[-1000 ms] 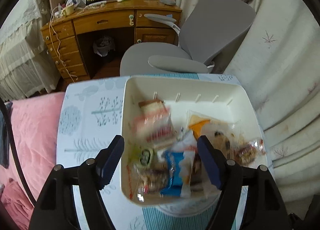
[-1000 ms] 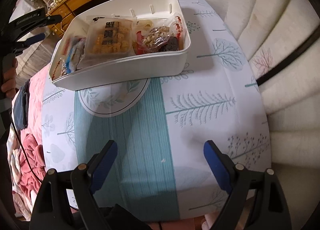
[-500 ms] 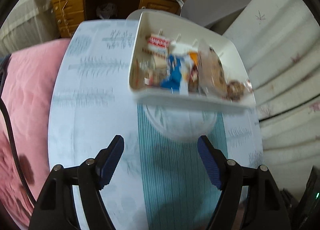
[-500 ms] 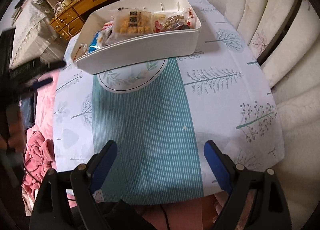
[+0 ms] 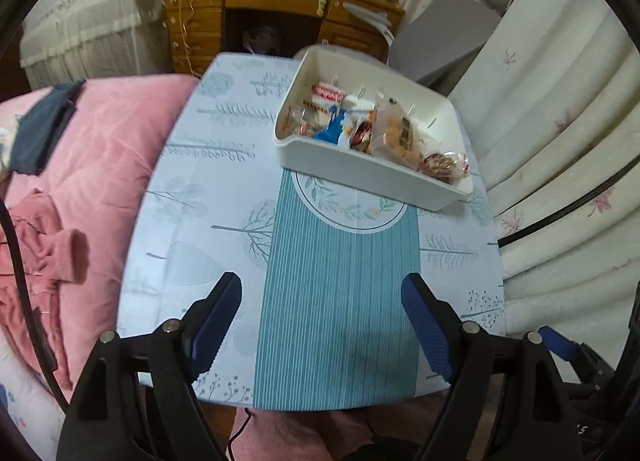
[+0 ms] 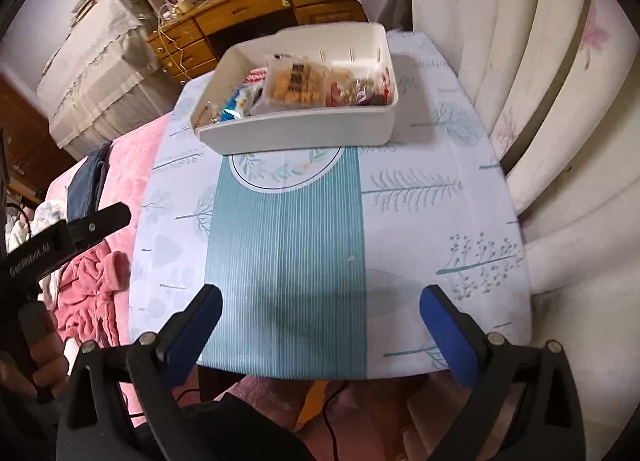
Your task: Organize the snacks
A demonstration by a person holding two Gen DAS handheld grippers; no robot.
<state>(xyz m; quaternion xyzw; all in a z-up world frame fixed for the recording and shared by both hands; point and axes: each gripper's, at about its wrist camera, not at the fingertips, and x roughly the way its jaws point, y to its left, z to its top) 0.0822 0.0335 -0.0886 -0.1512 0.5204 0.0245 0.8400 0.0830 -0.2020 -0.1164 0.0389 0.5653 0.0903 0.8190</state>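
The left claw (image 5: 322,301) hovers above the near part of the table (image 5: 192,197), its blue-padded fingers spread wide apart and holding nothing. The right claw (image 6: 320,313) hovers over the same near edge, fingers likewise wide apart and empty. A white bin (image 5: 360,169) sits at the far side of the table, partly covering a round leaf-wreath print on the tablecloth's teal striped band. Wrapped snacks (image 5: 384,133) fill the bin: a clear bag of golden pieces, a blue packet, a red-and-white packet and a small bag of nuts at its right end. A pink blanket (image 5: 100,149) lies left of the table. A wooden desk (image 5: 256,17) and a grey chair (image 5: 444,33) stand beyond it.
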